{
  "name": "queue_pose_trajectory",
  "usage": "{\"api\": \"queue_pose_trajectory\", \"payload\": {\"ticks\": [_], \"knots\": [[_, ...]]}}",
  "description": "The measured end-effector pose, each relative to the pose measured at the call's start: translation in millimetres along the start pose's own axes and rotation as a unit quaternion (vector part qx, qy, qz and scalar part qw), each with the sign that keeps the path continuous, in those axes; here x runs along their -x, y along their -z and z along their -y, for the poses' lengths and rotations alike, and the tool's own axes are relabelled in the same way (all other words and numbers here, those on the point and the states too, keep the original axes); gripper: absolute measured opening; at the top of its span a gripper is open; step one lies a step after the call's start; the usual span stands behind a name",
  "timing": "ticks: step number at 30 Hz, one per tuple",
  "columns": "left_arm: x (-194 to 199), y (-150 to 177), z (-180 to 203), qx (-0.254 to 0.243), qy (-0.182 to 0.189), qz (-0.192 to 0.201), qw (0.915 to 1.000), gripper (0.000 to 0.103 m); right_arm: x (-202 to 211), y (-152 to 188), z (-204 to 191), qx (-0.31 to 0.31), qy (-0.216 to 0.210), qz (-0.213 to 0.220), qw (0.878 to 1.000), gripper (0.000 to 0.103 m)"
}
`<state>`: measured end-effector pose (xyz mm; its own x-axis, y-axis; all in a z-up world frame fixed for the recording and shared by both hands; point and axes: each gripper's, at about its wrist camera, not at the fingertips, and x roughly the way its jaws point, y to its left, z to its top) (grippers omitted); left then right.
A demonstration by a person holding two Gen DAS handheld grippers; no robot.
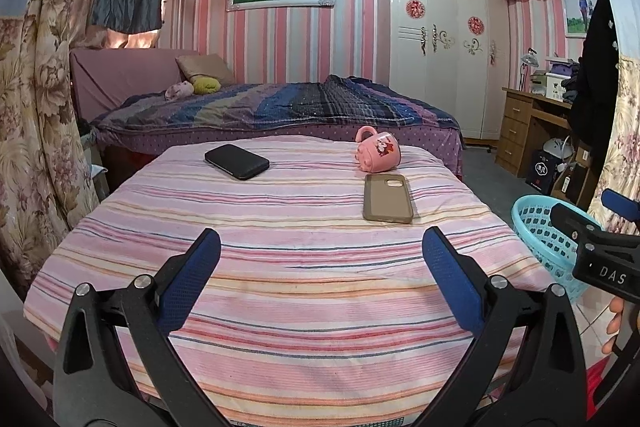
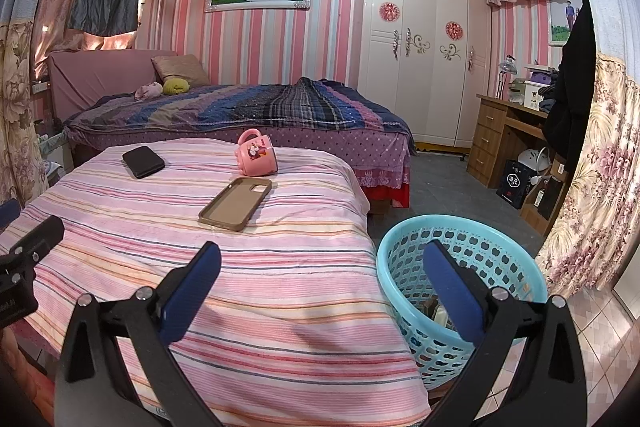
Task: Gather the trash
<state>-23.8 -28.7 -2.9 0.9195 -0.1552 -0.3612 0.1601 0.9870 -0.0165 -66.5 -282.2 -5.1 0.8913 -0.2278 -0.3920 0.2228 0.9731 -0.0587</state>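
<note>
1. Basket [image 2: 460, 291], light blue and perforated, stands on the floor beside the striped bed [image 2: 240, 267], directly ahead of the right hand-held gripper [image 2: 322, 269]; a few items lie inside.
2. Right hand-held gripper: jaws wide, empty.
3. Left hand-held gripper [image 1: 322, 259]: jaws wide, empty, above the bed.
4. Ahead of it: phone case [image 1: 387, 197], pink mug [image 1: 379, 149], black phone [image 1: 237, 161].

We note the blue perforated basket [image 2: 460, 267] upright on the floor by the bed's right edge; small items lie inside, unidentifiable.
</note>
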Motion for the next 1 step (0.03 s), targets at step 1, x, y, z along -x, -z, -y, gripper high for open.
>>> {"api": "queue_pose_trajectory", "payload": {"ticks": [1], "knots": [[-0.7, -0.2, -1.0, 0.001, 0.0, -0.001, 1.0, 0.098, -1.4, -2.0, 0.9, 0.0, 0.0, 0.0, 1.0, 0.099]]}}
